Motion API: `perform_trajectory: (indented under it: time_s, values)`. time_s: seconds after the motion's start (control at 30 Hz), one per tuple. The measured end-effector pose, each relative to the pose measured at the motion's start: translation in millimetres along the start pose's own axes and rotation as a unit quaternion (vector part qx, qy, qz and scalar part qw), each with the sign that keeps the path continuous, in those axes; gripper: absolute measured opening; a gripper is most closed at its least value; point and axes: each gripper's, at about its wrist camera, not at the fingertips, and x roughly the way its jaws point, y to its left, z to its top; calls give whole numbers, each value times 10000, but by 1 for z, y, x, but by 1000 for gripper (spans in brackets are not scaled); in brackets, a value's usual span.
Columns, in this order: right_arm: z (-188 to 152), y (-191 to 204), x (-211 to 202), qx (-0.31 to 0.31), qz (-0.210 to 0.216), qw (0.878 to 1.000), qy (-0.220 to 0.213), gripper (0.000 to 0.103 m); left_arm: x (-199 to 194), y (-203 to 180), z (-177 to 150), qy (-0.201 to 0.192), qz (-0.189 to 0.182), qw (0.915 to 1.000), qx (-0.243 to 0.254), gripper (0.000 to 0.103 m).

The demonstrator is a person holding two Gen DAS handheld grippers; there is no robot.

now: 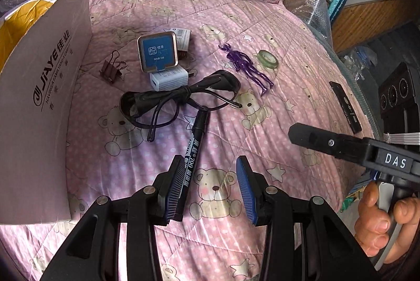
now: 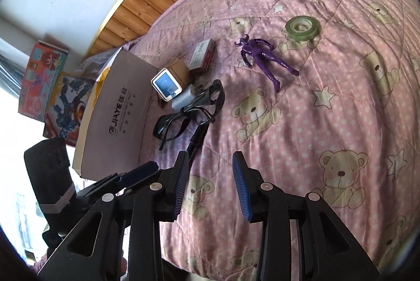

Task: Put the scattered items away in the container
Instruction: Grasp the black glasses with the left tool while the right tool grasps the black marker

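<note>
Your left gripper [image 1: 210, 186] hangs low at bottom centre of the left wrist view, jaws spread and empty, the black marker [image 1: 194, 147] lying along the inside of the left-hand pad. The marker is probably your target: shift a little left so it sits between the pads, then close across the barrel, clear of the glasses [image 1: 181, 97] touching its far tip. The cardboard box [image 1: 50, 86] stands at frame left. Your right gripper [image 2: 211, 186] is also open, holding nothing.
</note>
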Motion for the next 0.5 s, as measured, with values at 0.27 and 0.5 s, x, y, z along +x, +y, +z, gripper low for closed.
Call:
perform_trajectory:
  time_s: [0.27,0.5]
  values:
    - [-5,21,50,-191,277,9977,580,39,-13,31,33,-584,289,9976,-215,53]
    - [-30,57,89,-931,-596,9923,551,42,19,61,52,-615,170,9948,-792,53]
